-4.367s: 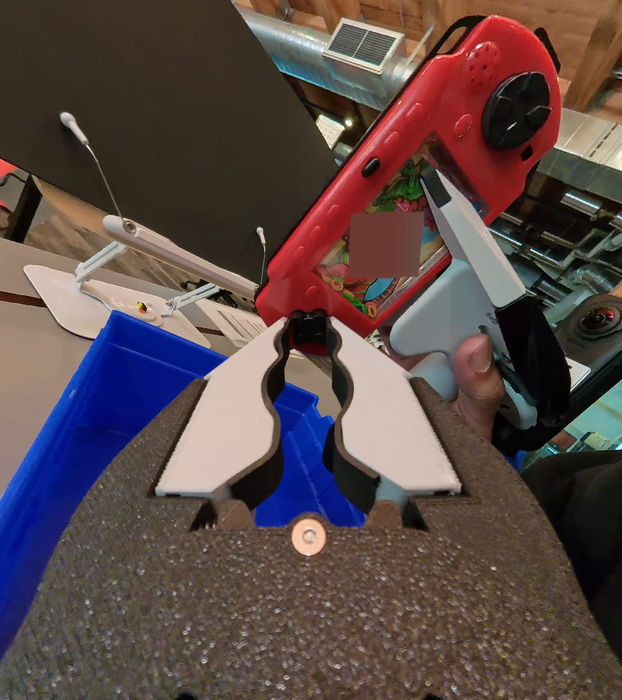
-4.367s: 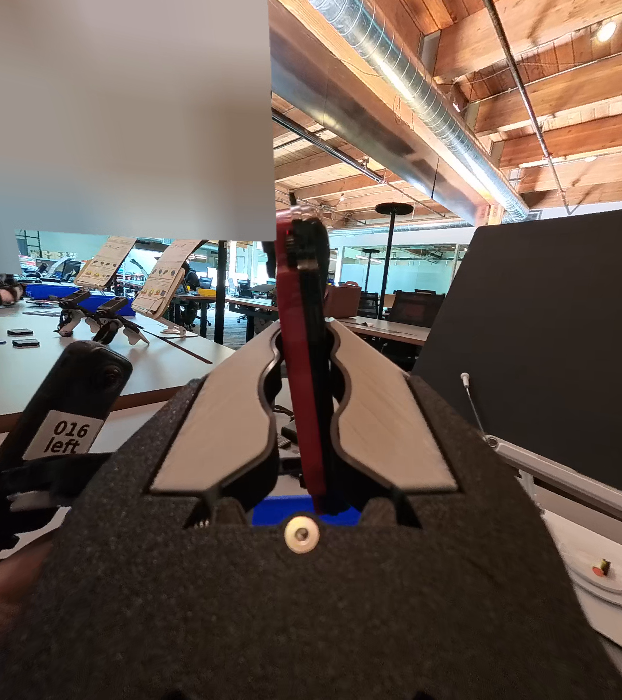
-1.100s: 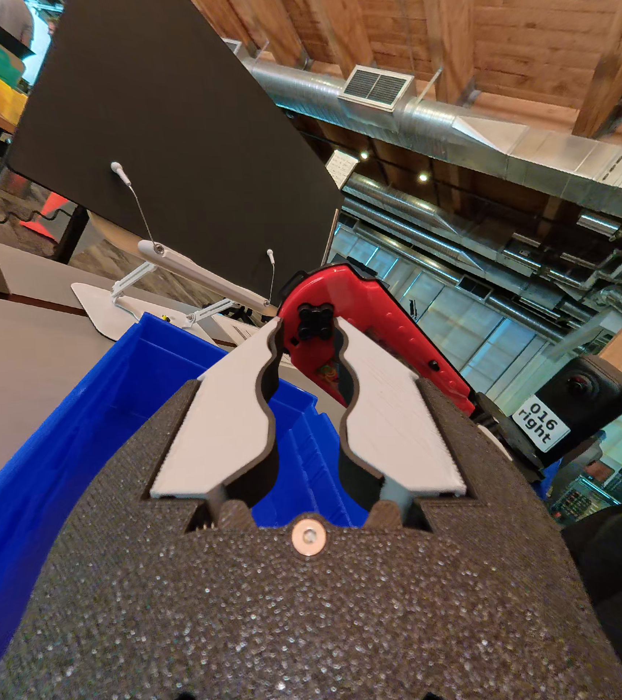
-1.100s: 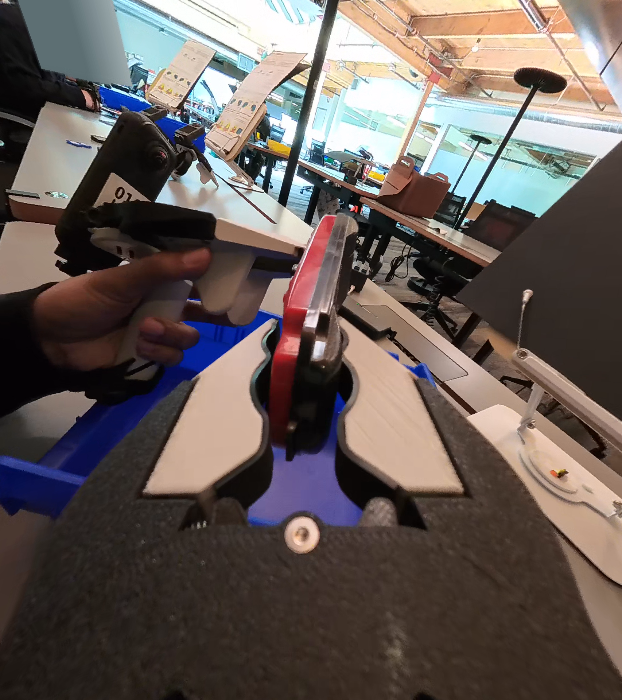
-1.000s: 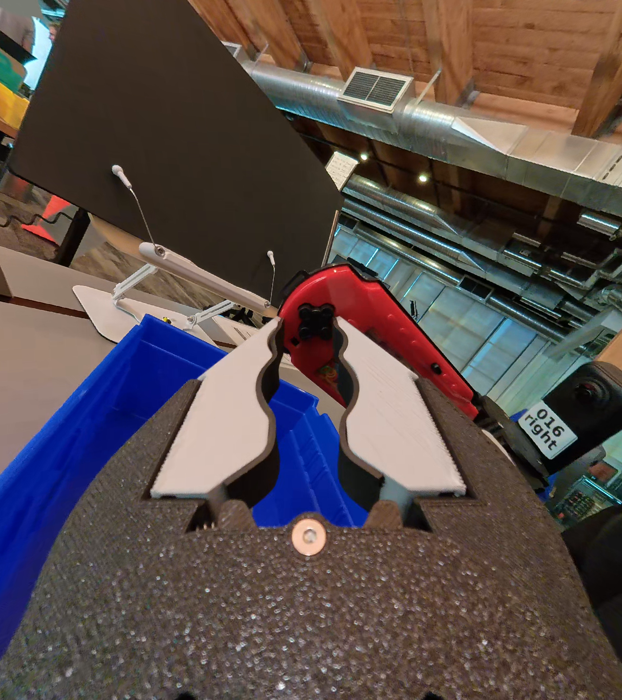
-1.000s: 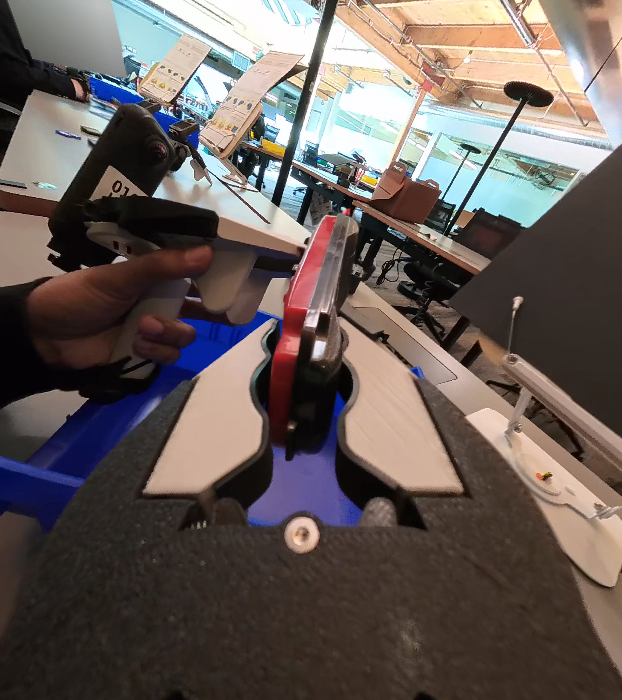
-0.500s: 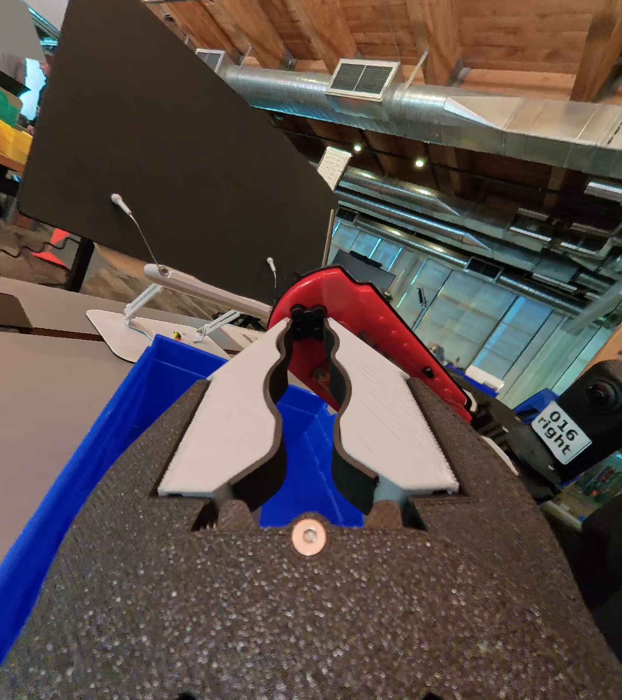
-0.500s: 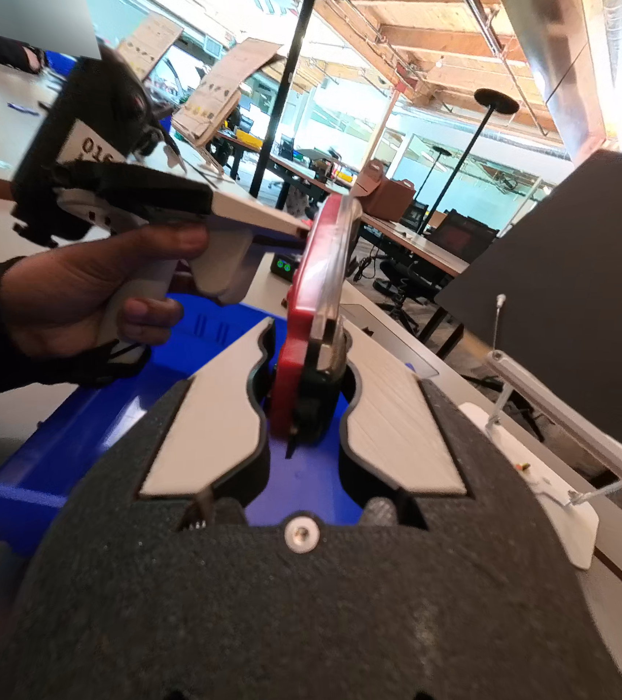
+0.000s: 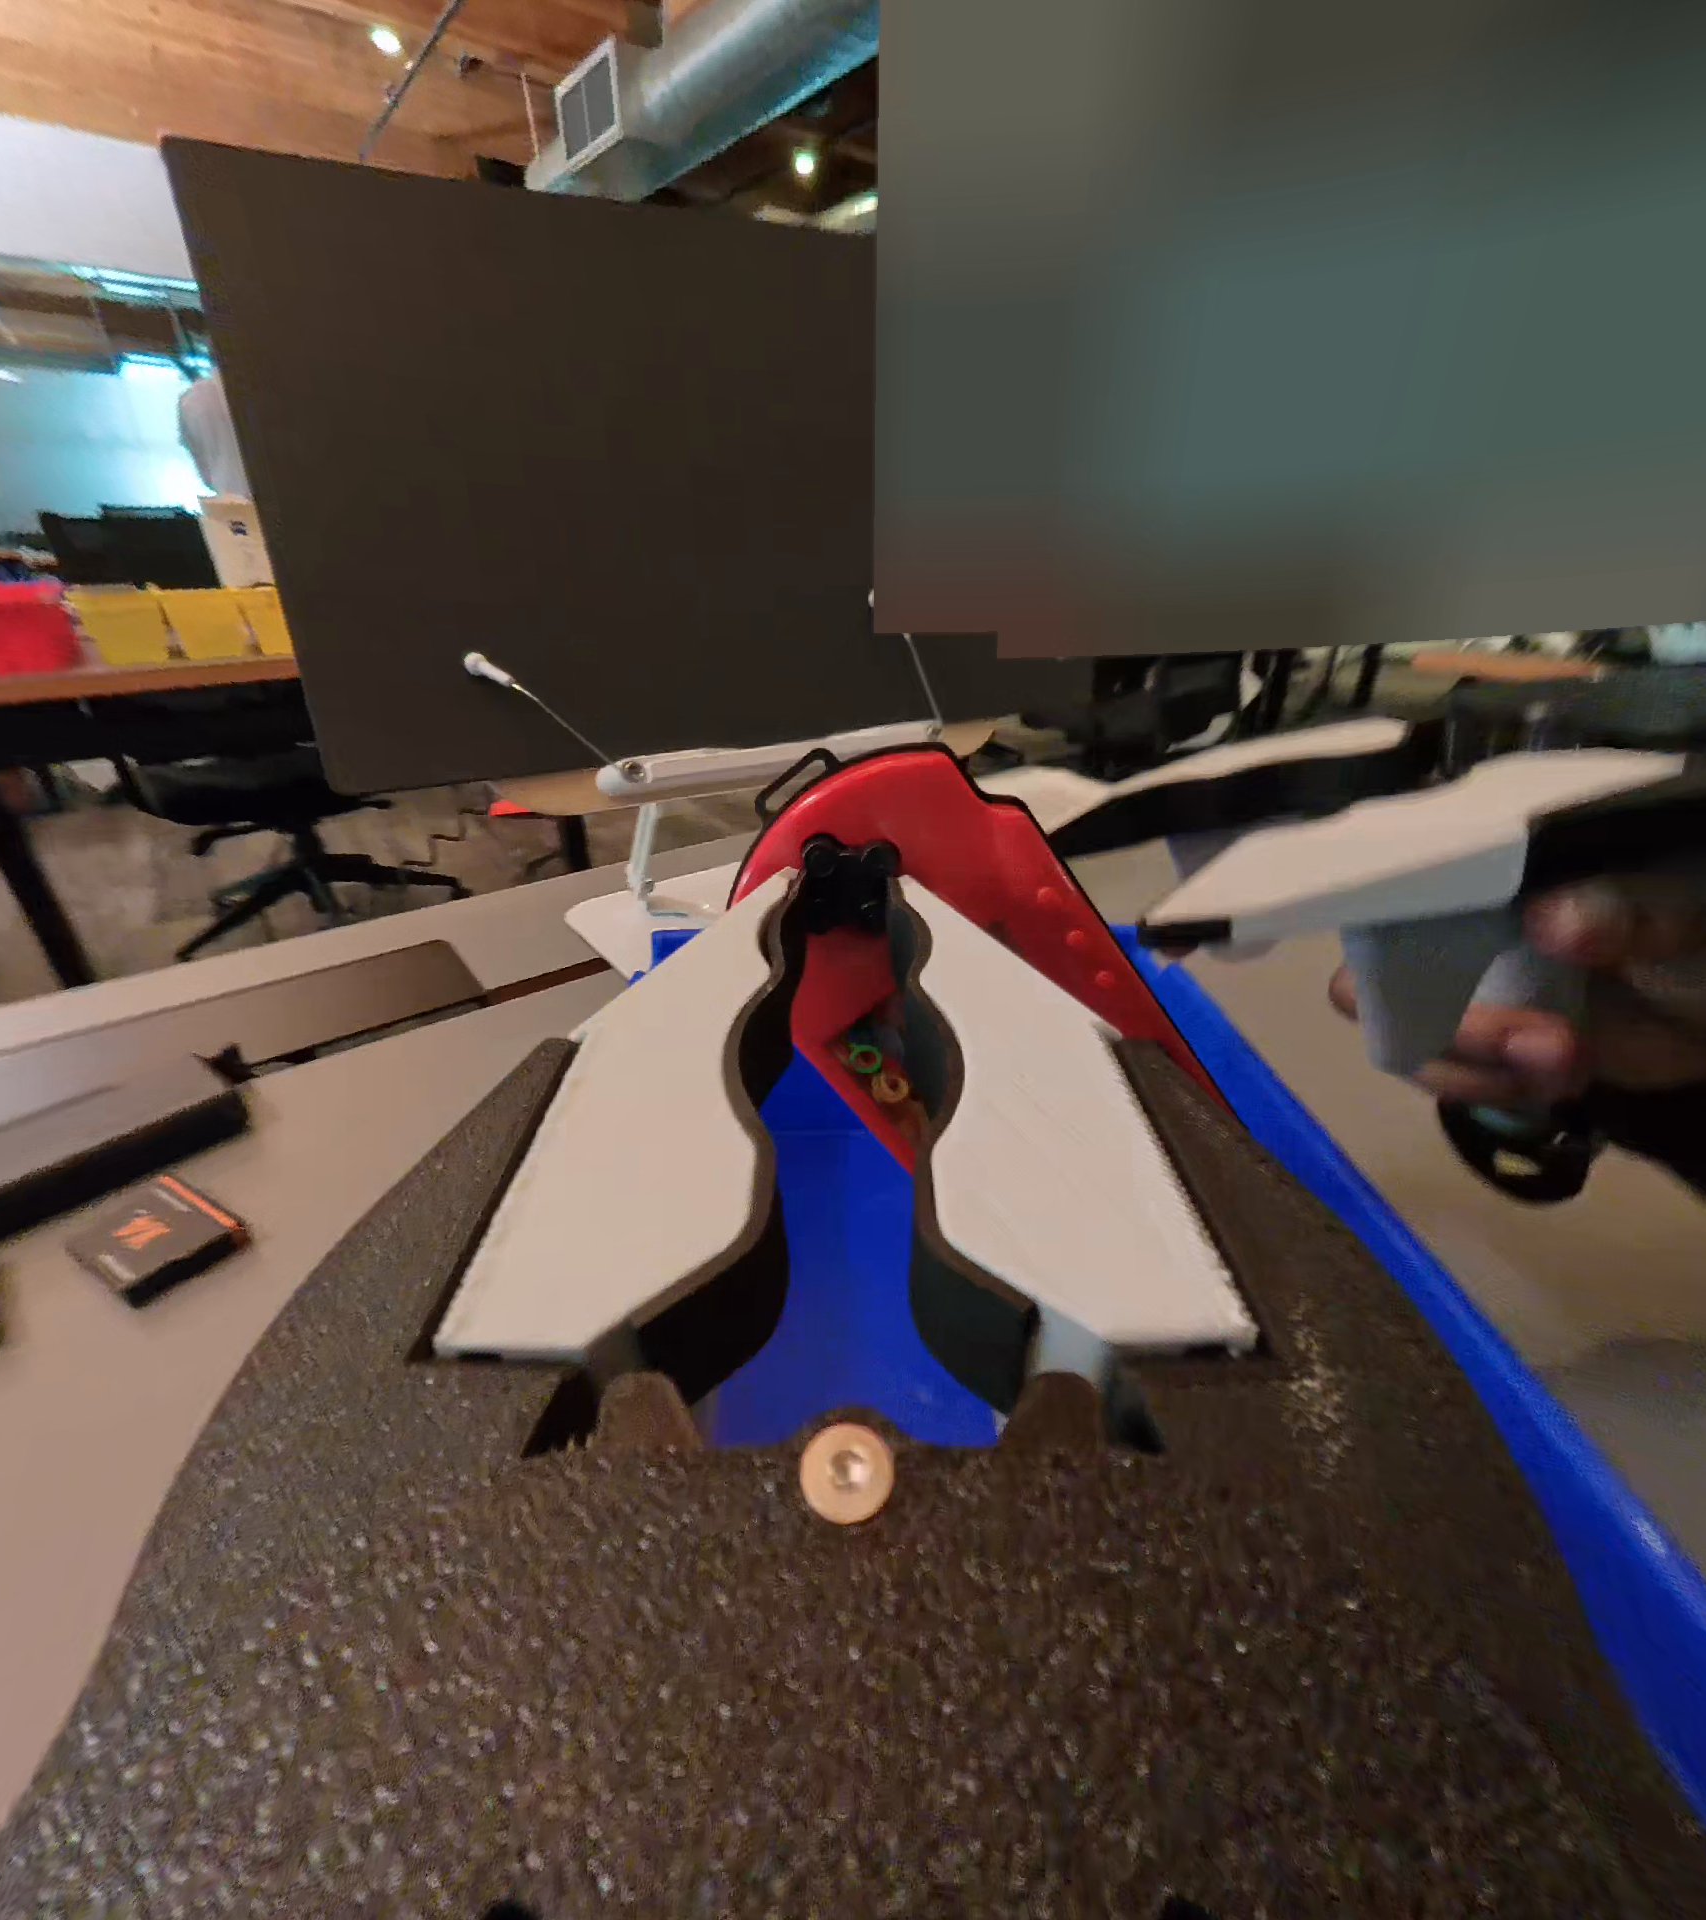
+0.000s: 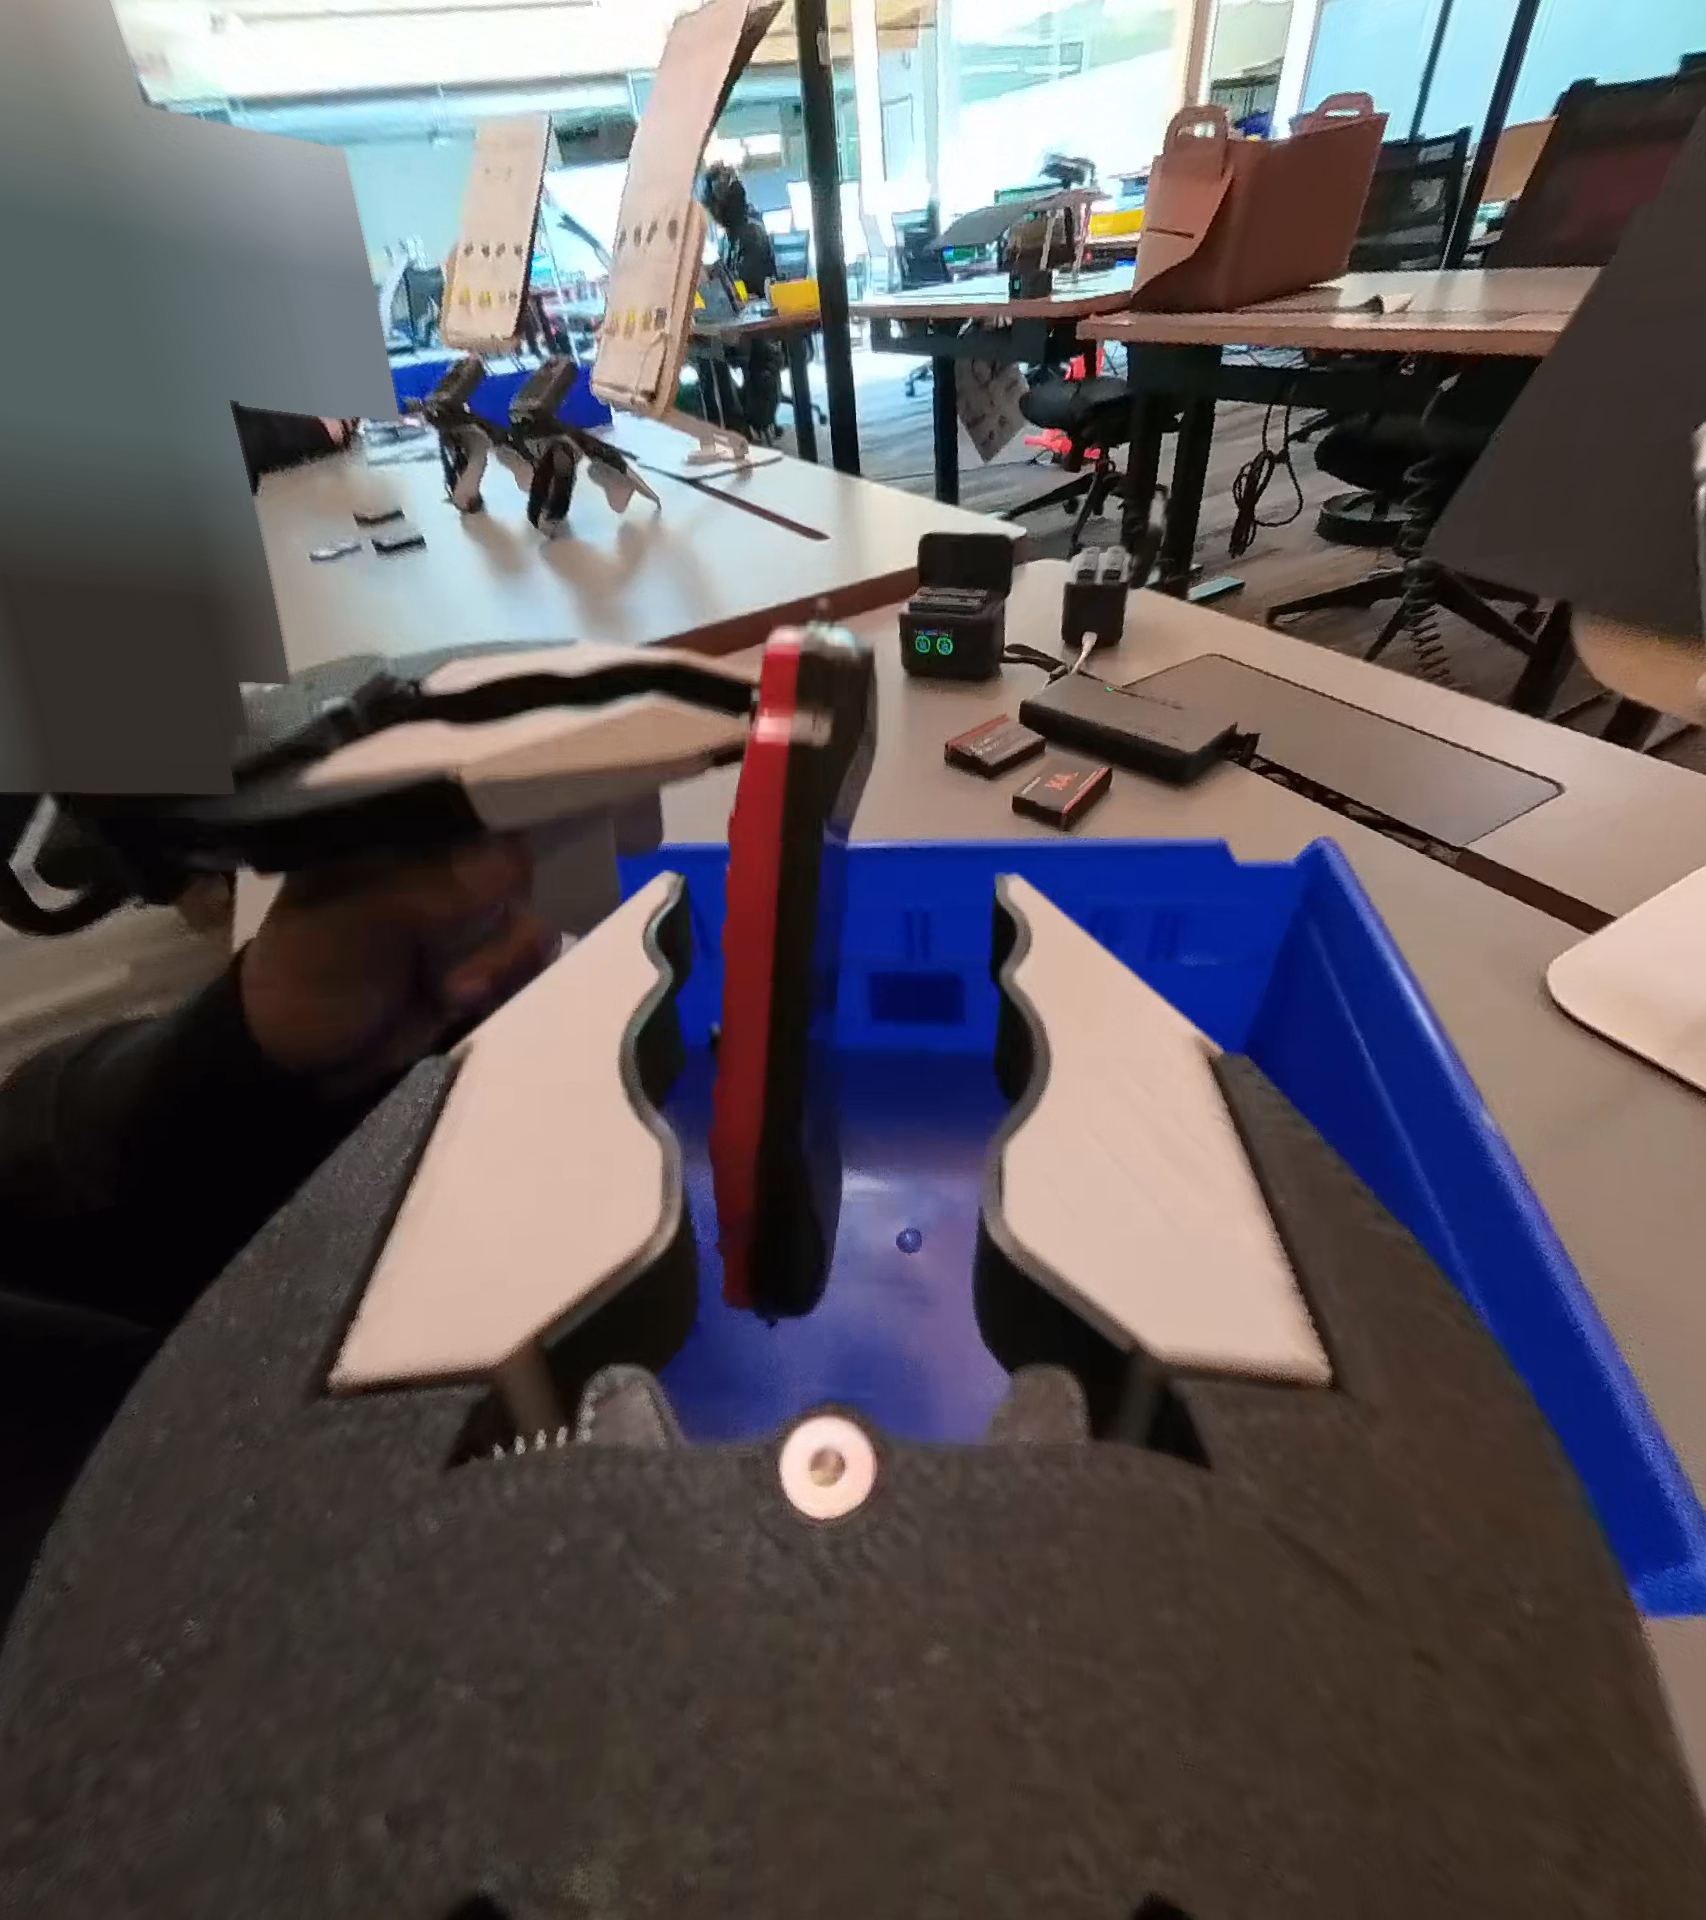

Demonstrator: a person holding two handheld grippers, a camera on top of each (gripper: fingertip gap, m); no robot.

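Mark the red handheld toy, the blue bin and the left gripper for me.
red handheld toy (image 10: 747, 997), right wrist view, red edge.
blue bin (image 10: 1348, 997), right wrist view, right wall.
left gripper (image 9: 844, 883), left wrist view, between fingertips.

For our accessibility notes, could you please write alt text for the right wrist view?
The right gripper is open, its grey fingers on either side of a flat red and black handheld toy standing on edge inside a blue plastic bin. The left gripper, held in a hand, is shut on the toy's top end.
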